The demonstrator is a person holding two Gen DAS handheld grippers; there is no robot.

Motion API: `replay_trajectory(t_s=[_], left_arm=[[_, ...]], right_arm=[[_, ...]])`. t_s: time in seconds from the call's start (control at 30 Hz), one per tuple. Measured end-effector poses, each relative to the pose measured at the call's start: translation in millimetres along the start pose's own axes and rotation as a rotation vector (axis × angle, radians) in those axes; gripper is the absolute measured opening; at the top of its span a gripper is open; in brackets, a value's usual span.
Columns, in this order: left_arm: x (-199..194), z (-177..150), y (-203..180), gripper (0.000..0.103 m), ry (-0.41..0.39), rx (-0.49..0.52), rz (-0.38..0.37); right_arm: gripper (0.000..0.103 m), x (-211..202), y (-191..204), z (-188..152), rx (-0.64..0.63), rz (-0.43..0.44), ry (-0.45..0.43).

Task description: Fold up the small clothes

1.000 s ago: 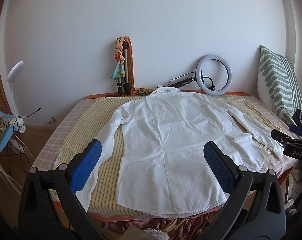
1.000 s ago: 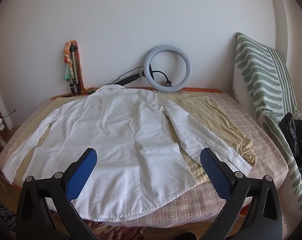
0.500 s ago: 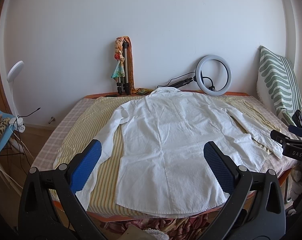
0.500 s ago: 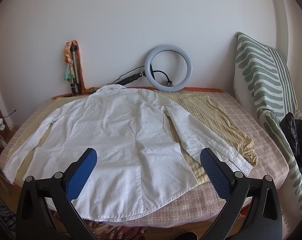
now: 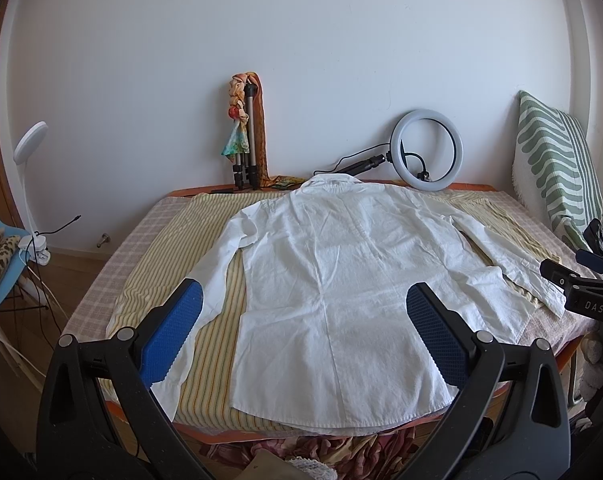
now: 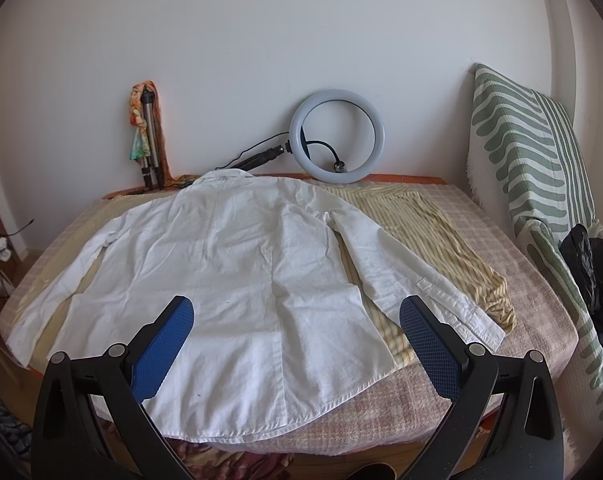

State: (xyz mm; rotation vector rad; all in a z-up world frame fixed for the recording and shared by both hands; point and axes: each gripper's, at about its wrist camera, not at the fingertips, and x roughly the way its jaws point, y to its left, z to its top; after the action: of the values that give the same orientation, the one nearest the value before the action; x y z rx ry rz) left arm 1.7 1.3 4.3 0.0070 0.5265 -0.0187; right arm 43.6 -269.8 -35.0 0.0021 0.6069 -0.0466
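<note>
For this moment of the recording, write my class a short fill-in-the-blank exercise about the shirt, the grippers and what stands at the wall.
1. The white shirt lies spread flat with its collar toward the ____.
2. Both the left gripper and the right gripper are ____.
3. The ring light leans against the wall to the ____ of the tripod.

Missing words: wall; open; right

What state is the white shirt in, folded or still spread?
Spread flat. The white shirt lies back-up on the bed, both sleeves out to the sides, hem toward the cameras, no folds made.
</note>
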Motion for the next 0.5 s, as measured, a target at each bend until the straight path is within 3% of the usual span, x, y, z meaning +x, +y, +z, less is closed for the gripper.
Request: replay_trajectory(t_s=[0.5], left_arm=[[0.0, -0.3, 0.1, 0.103, 0.000, -0.001, 0.001]], right_arm=[[0.102, 0.2, 1.0, 0.5, 0.000, 0.001, -0.003]])
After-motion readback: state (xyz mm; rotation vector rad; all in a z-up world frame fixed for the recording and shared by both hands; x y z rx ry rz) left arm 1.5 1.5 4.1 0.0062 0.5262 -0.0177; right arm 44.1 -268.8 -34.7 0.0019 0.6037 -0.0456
